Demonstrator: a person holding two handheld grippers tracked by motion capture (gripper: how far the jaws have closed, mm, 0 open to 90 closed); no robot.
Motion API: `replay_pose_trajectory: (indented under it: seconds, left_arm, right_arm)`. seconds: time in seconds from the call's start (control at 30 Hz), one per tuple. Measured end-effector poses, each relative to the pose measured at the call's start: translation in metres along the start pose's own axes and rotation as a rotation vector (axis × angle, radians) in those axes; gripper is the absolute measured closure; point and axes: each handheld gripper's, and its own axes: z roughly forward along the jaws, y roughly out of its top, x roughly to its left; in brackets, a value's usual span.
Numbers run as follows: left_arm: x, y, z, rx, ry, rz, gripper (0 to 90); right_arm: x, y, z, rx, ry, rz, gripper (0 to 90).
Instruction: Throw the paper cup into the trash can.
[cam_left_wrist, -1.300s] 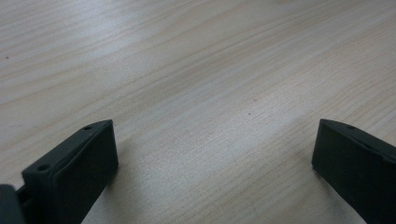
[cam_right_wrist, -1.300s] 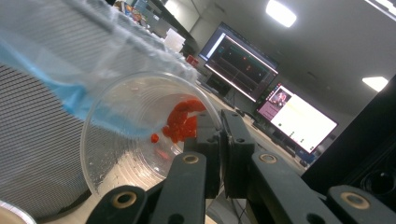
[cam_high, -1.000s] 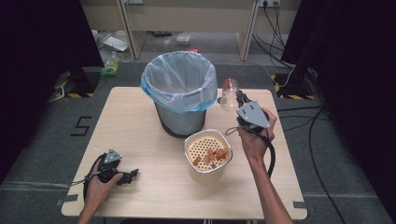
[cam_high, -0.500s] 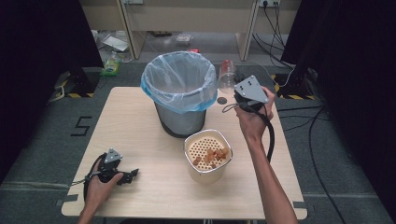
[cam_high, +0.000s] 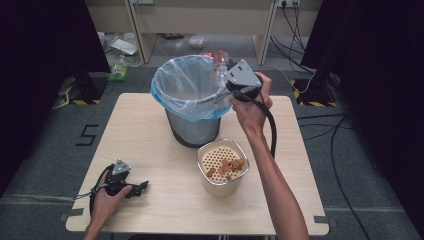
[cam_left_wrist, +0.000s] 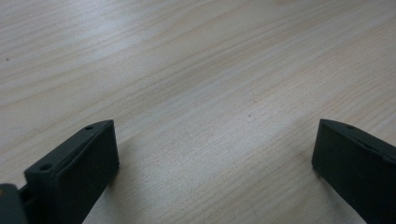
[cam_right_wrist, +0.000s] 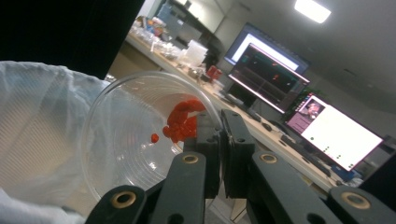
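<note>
Now tipping the clear plastic cup (cam_right_wrist: 140, 140) of red bits over the blue-lined grey bin (cam_high: 192, 100), up from beside it a moment ago, right gripper (cam_right_wrist: 219, 140) pinching its rim; probably about to dump. Resting spread-jawed on the wooden desk (cam_high: 150, 130): left gripper (cam_high: 131, 189).

The bin (cam_high: 192, 100) stands mid-table (cam_high: 150, 135) toward the far edge; the perforated container (cam_high: 223, 167) sits before it — rightward; the cup (cam_high: 220, 67) hangs over the bin's right rim.
</note>
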Motion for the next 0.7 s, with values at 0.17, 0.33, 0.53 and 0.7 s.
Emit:
replay_pose_trajectory:
  seconds: [0.17,0.33,0.53,0.7]
  left_arm:
    - [0.000,0.000,0.000,0.001,0.000,0.000,0.0]
    - [0.000,0.000,0.000,0.001,0.000,0.000,0.0]
    - [0.000,0.000,0.000,0.001,0.001,0.000,0.0]
    - [0.000,0.000,0.000,0.000,-0.001,0.000,0.0]
  right_arm:
    - [0.015,0.012,0.024,0.033,0.063,-0.002,86.9]
    - [0.029,0.014,0.048,0.096,0.129,0.004,85.0]
    - [0.038,0.012,0.067,0.148,0.164,0.035,73.1]
    - [0.031,0.010,0.066,0.159,0.154,0.057,66.0]
